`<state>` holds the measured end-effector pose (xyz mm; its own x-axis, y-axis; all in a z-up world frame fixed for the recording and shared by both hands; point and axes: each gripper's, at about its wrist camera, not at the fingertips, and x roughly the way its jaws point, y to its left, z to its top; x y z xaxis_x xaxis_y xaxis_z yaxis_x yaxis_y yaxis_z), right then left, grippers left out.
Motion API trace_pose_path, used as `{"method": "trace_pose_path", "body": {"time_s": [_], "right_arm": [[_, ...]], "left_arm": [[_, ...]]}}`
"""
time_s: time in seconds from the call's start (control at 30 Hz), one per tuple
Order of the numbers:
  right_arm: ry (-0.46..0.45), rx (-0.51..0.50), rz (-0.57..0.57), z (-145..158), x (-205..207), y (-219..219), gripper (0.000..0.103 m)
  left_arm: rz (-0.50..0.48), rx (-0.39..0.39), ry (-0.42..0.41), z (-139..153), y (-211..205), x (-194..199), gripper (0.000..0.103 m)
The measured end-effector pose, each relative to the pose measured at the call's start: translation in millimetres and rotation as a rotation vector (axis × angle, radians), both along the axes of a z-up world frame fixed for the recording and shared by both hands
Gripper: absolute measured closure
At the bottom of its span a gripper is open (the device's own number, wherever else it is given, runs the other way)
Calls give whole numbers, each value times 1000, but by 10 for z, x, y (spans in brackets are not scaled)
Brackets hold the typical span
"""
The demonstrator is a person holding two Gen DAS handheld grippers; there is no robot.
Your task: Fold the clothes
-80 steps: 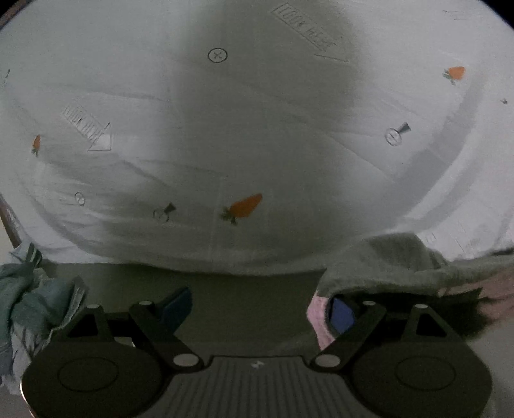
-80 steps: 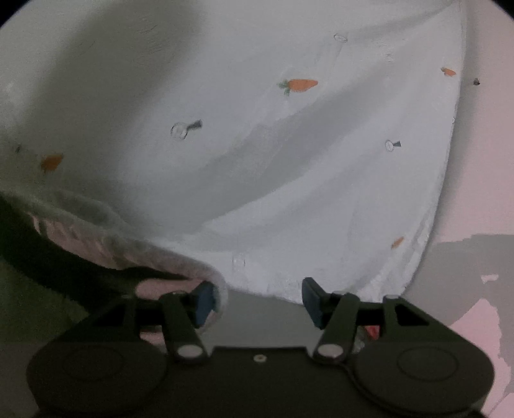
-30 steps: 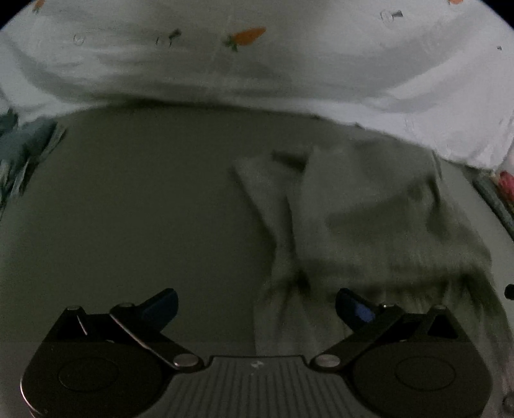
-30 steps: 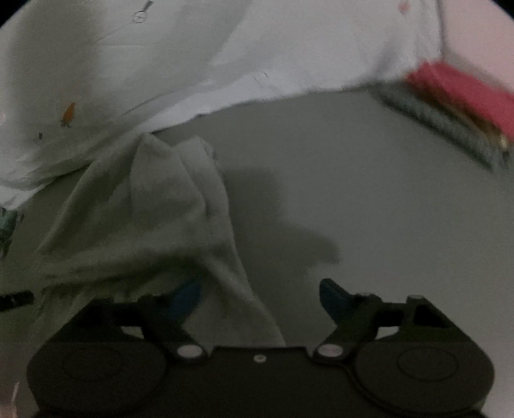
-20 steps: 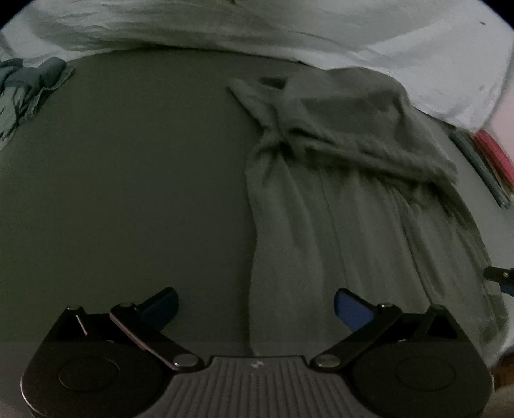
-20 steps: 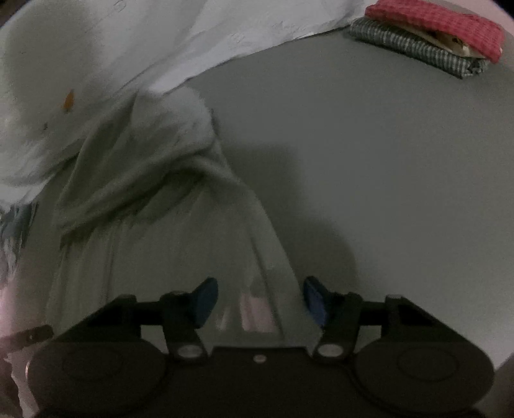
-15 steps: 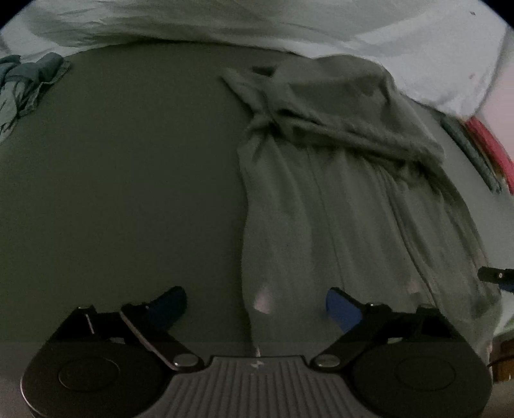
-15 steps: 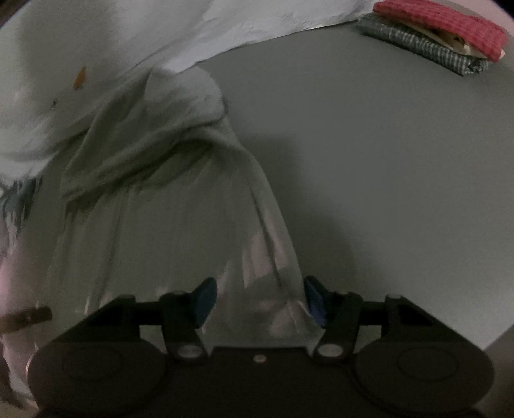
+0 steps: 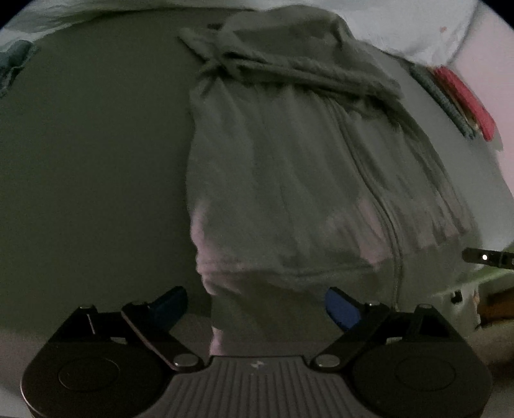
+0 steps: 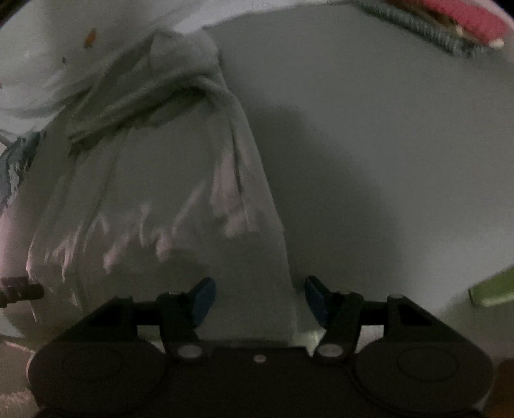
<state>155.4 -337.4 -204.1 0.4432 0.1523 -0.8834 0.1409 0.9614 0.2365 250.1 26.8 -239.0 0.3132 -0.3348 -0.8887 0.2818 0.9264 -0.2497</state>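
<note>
A grey-green garment (image 9: 282,167) lies stretched lengthwise on the grey table (image 9: 90,154), bunched at its far end, its near hem hanging at the table's front edge. It also shows in the right wrist view (image 10: 154,199). My left gripper (image 9: 255,302) is open, with the garment's near left corner between its blue pads. My right gripper (image 10: 257,299) is open, with the garment's near right corner between its pads. The tip of the right gripper (image 9: 485,257) shows at the right edge of the left wrist view.
A white carrot-print cloth (image 10: 64,48) lies at the table's far side. A stack of folded clothes, red on top (image 9: 462,99), sits at the far right; it also shows in the right wrist view (image 10: 449,22). A teal garment (image 9: 16,61) lies at the far left.
Both grippers have drawn back toward the table's near edge, pulling the garment out long. The jaws opened earlier and now stand over the near hem corners.
</note>
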Motion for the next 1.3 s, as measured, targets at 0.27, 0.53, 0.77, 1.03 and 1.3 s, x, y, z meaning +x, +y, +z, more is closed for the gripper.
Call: {"method": "trace_pose_path", "body": {"time_s": [0.27, 0.53, 0.77, 1.03, 1.3], "right_arm": [[73, 77, -19, -123, -4, -149, 40], [154, 167, -22, -241, -1, -329, 43], [191, 181, -2, -263, -18, -362, 43], [173, 145, 78, -203, 69, -162, 86], [-12, 204, 98, 174, 30, -112, 97]], "left_arm": [[-4, 8, 65, 5, -39, -23, 11], [9, -2, 150, 2, -28, 32, 11], [45, -49, 234, -20, 50, 147, 11], [94, -32, 288, -3, 109, 236, 31], [200, -54, 294, -16, 405, 215, 96]]}}
